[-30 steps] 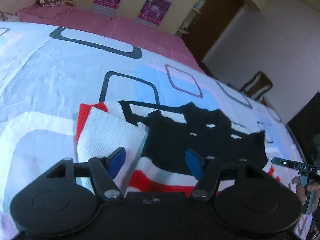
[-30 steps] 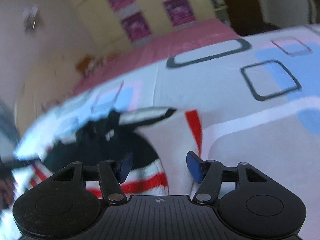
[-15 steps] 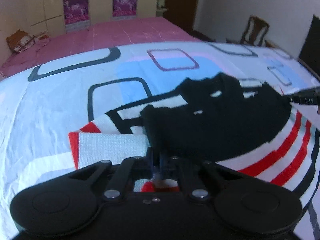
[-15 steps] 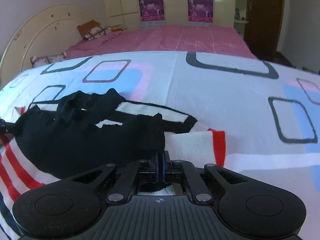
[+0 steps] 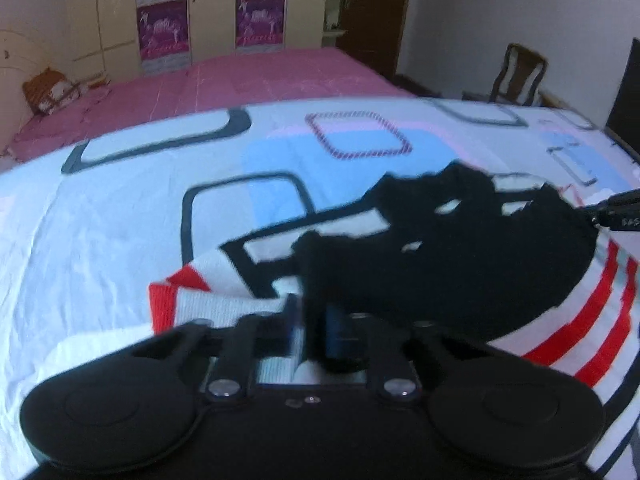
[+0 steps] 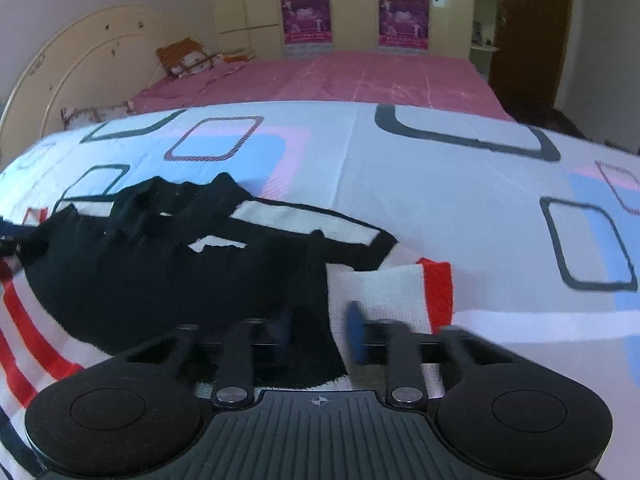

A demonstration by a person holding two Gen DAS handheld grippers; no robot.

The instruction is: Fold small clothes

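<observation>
The striped sweater [image 5: 460, 280] lies on the patterned sheet [image 5: 120, 208], its white sleeve with the red cuff [image 6: 438, 292] folded in beside the black part. Your left gripper [image 5: 314, 330] has its pads nearly together with the sleeve edge between them, though blur makes the pinch uncertain. Your right gripper [image 6: 320, 332] stands partly open over the sleeve's near edge. Bare sheet spreads beyond the cuff toward the pink bedspread [image 6: 360, 80]. Both gripper bodies hide the sweater's near hem.
</observation>
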